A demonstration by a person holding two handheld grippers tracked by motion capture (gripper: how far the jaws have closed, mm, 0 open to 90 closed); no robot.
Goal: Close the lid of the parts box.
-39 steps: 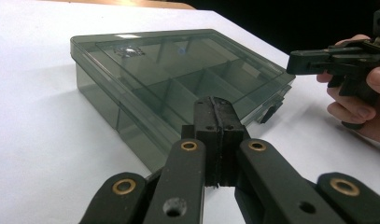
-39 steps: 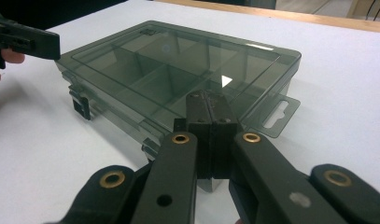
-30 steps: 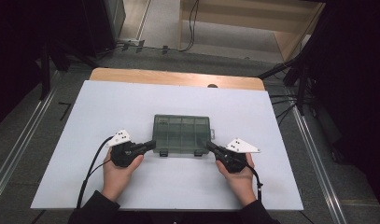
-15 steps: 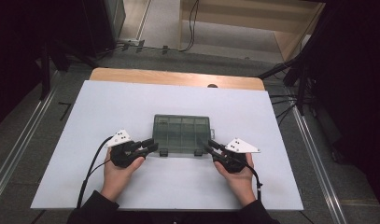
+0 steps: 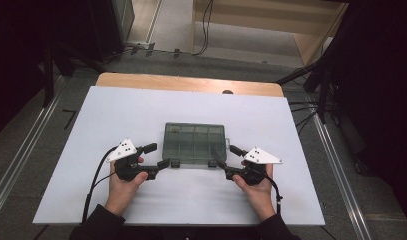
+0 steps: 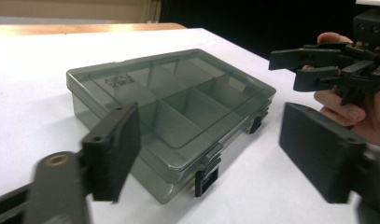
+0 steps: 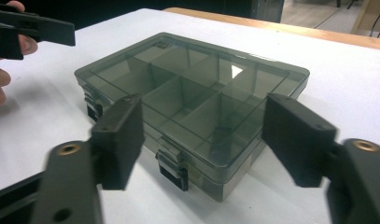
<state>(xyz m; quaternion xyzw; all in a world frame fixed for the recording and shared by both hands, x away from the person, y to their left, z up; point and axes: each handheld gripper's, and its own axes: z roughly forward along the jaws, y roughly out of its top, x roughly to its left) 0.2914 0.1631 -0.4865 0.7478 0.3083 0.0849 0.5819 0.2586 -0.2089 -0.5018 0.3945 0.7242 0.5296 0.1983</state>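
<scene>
Dark room all around, with a white table top [image 5: 141, 115] in the middle and a strip of bare wood [image 5: 191, 84] along its far edge. Sitting on the white, a bit nearer the person than the middle, is a smoky see-through compartment box [image 5: 194, 143] with its lid down. You can see the dividers through the lid, and the 2 dark latches [image 5: 175, 163] are on the edge facing the person.

The left gripper [image 5: 157, 156] is parked at the box's near left corner, held in the person's left hand [image 5: 125, 181]. Its 2 jaws have just been opening and now stand spread apart. In the left gripper view the box [image 6: 171, 112] lies ahead of the fingers [image 6: 114, 149], angled off to the left of the gap, with 1 latch [image 6: 206, 179] sitting low in the gap itself. Nothing is pinched, and neither pad touches the box as far as I can tell.

Same deal on the other side: the right gripper [image 5: 228, 161] sits at the near right corner, in the right hand [image 5: 255, 186], and its jaws have just been opening too, so they're wide now. In the right gripper view the box [image 7: 192, 93] sits just beyond and between the fingers [image 7: 120, 137], its near corner and a latch [image 7: 172, 170] in the gap, pads clear of it.
</scene>
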